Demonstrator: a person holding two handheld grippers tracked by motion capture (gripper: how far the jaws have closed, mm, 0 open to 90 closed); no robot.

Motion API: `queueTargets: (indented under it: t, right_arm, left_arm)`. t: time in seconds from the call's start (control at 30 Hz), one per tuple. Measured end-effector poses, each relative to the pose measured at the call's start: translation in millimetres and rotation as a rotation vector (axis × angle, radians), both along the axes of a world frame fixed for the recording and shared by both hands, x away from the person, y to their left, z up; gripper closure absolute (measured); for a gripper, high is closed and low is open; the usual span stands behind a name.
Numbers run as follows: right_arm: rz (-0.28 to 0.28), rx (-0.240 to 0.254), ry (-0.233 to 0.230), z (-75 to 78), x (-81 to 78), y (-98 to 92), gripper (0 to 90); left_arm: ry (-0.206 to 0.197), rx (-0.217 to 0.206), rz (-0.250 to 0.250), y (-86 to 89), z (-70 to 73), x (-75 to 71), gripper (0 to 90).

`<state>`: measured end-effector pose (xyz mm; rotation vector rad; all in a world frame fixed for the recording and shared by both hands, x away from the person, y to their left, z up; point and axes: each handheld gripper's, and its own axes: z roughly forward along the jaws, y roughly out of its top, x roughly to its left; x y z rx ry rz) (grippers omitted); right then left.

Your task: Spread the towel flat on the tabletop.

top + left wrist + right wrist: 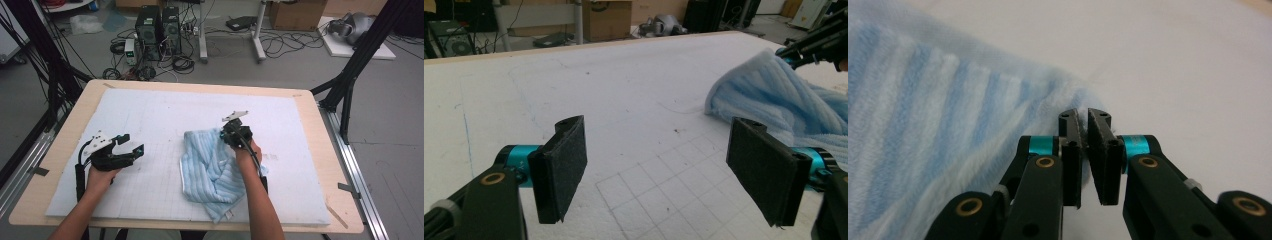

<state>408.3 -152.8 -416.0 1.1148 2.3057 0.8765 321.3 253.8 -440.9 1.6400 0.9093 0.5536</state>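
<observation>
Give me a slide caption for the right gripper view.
Right gripper shut on the far corner of the blue striped towel, lying on the white mat.

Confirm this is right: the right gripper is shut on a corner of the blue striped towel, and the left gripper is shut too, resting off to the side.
Not quite. The right gripper is shut on a corner of the blue striped towel, but the left gripper is open: the left gripper view shows its jaws standing wide apart with nothing between them.
</observation>
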Motion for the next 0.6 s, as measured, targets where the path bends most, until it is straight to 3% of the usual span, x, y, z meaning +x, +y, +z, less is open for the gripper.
queueTargets:
  t: [0.2,0.23,0.3,0.4,0.53,0.6]
  right_arm:
    - [-0.141,-0.067,-0.057,6.6,8.2,-29.4,88.3]
    - [-0.167,-0.067,-0.068,7.3,8.9,-34.1,88.7]
    - [-0.188,-0.014,-0.046,6.8,10.3,-42.1,87.4]
    - [-0.161,0.035,-0.038,5.3,7.9,-45.1,76.9]
    - [-0.108,0.094,-0.065,7.8,-3.3,-47.5,64.2]
    - [-0.077,0.153,-0.077,9.9,-13.4,-51.4,58.6]
  left_arm:
    - [0.007,-0.002,-0.005,-1.0,-0.2,-0.6,24.5]
    - [0.009,0.0,-0.009,-1.2,-0.4,-0.5,24.6]
    - [0.014,0.0,-0.015,-2.1,-0.7,-0.7,25.5]
    - [0.019,0.002,-0.031,-4.2,-1.3,-0.9,26.6]
    - [0.041,0.008,-0.059,-10.7,-2.8,-1.4,27.9]
    - [0.057,0.0,-0.078,-16.0,-3.4,-1.7,28.2]
